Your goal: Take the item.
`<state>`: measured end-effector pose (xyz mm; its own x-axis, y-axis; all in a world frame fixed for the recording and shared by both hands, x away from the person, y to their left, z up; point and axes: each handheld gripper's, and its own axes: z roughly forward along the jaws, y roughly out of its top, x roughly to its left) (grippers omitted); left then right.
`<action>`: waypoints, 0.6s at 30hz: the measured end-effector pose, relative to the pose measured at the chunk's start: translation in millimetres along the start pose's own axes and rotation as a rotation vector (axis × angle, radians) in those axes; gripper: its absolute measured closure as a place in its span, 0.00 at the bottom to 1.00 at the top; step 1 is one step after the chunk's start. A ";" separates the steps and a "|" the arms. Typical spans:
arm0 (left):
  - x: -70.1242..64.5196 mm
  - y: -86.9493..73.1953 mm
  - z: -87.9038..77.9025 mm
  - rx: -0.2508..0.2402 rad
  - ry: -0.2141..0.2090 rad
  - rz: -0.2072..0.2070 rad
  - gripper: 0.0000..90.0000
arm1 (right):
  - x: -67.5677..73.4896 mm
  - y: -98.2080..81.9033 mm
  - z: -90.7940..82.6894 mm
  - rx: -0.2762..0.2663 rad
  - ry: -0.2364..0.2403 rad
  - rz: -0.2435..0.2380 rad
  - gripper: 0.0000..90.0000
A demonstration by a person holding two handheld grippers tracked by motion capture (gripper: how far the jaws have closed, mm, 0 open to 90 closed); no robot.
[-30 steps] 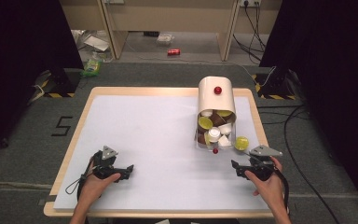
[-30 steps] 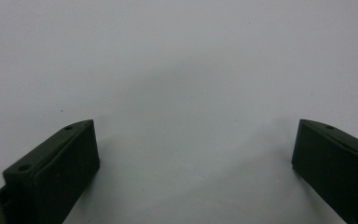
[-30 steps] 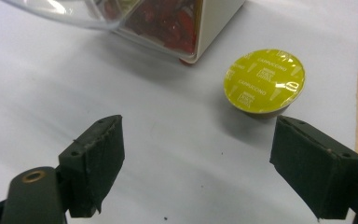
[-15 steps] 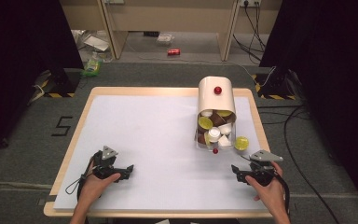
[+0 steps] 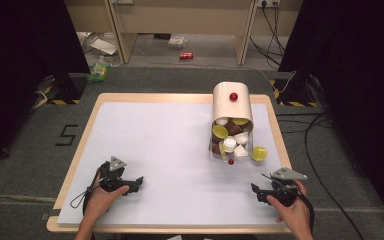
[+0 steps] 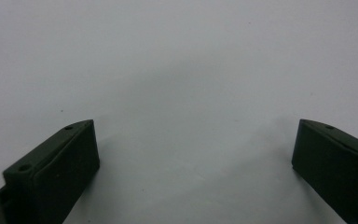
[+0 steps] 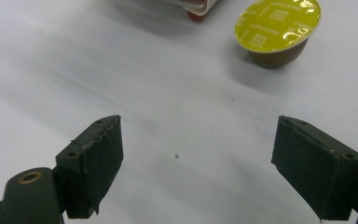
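At the bottom of the high view, a person's two hands rest on the white tabletop (image 5: 170, 150), each holding a gripper. The left gripper (image 5: 136, 181), in the lower left of the frame, has its jaws spread wide with nothing between them; its own view looks over bare white surface. The right gripper (image 5: 255, 190), in the lower right, likewise has its jaws standing well apart and empty.

In the right gripper view a yellow-lidded coffee capsule (image 7: 277, 31) sits alone at the upper right, beyond the jaws and well apart from them. In the high view that capsule (image 5: 259, 153) lies right of centre, just beside the mouth of a tipped cream-coloured container (image 5: 231, 106) with a red knob (image 5: 233, 96). More capsules (image 5: 229, 137), yellow, brown and white, crowd the container's opening, and a small red bead (image 5: 231, 161) lies just in front of it.

Farther back, in the upper part of the frame, a red can (image 5: 186, 55) lies on the floor beyond the table.

The loose capsule is round and looks light, and it sits near the right edge of the tabletop; a jaw arriving off-centre would likely nudge it away or tip it, and a hard squeeze could dent its foil lid.
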<state>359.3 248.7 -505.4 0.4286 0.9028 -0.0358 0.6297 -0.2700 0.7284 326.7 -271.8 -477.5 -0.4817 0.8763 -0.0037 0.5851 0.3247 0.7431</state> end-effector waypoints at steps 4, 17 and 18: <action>-0.1 0.0 0.1 0.000 0.000 0.000 0.00 | 2.3 -8.1 -6.0 0.002 -0.002 -0.014 0.19; -0.1 0.0 0.0 0.001 0.001 0.002 0.00 | 5.6 -15.4 0.5 0.037 0.009 -0.023 0.19; -0.1 0.0 0.0 0.001 0.001 0.002 0.00 | 5.5 -15.4 0.5 0.036 0.008 -0.024 0.19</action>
